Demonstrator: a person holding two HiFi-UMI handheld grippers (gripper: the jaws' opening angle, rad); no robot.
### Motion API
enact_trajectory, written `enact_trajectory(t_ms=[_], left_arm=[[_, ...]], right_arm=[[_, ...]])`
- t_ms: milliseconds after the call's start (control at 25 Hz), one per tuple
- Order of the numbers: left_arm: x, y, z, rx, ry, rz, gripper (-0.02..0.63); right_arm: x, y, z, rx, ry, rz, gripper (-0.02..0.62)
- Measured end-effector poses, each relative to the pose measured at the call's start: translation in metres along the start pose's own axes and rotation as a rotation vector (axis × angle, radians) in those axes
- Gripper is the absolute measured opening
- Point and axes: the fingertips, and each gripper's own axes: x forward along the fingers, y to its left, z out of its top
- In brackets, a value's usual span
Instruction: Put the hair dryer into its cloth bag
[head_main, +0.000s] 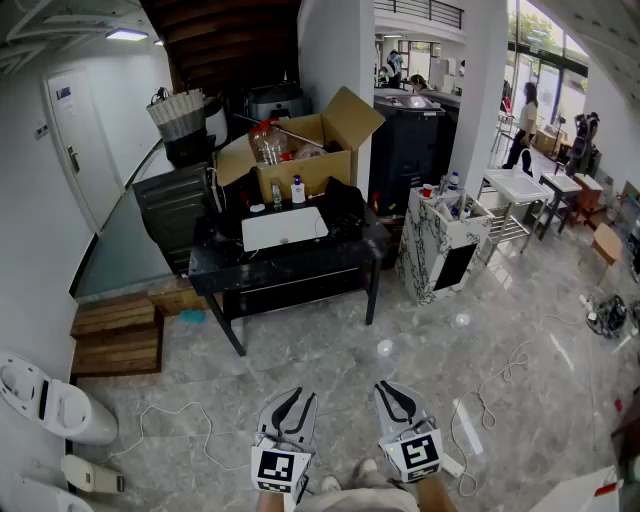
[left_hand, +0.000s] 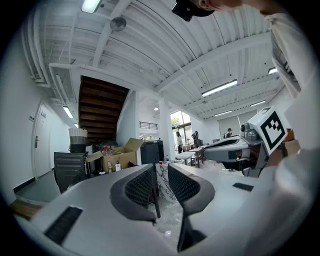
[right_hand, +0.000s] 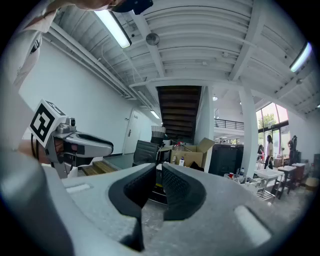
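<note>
The floor (head_main: 330, 380) is grey marble with pale veins. The table (head_main: 290, 275) is black, with a white sheet (head_main: 285, 228) at its middle and a brown cardboard box (head_main: 320, 150) at its far edge. Each hand-held gripper, left (head_main: 296, 396) and right (head_main: 392, 388), is pale grey with black ribbed pads and a black-and-white square marker.

So the cardboard box (head_main: 300, 150) sits on the table's (head_main: 290, 272) back edge, with a bottle (head_main: 297, 190) just in front of it and a flat panel (head_main: 285, 228) mid-table. A cabinet (head_main: 440, 250) stands off the right end, wooden steps (head_main: 118, 335) off the left. The left gripper (head_main: 289, 396) and right gripper (head_main: 393, 388) are side by side, well short of the front edge.
</note>
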Motion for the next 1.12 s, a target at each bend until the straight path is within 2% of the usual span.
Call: enact_trajectory(t_ms=[120, 520, 1120], left_arm=[[0.004, 0.003, -0.012, -0.034, 0.053, 0.011, 0.091], [0.042, 0.029, -0.024, -0.037, 0.069, 0.009, 0.083], [0.171, 0.056, -0.029, -0.026, 0.083, 0.008, 0.080]], right_arm=[[0.003, -0.005, -0.001, 0.025, -0.001, -0.025, 0.020], [0.045, -0.028, -0.011, 0.058, 0.013, -0.040, 0.020], [0.131, -0.121, -0.025, 0.046, 0.018, -0.019, 0.020]])
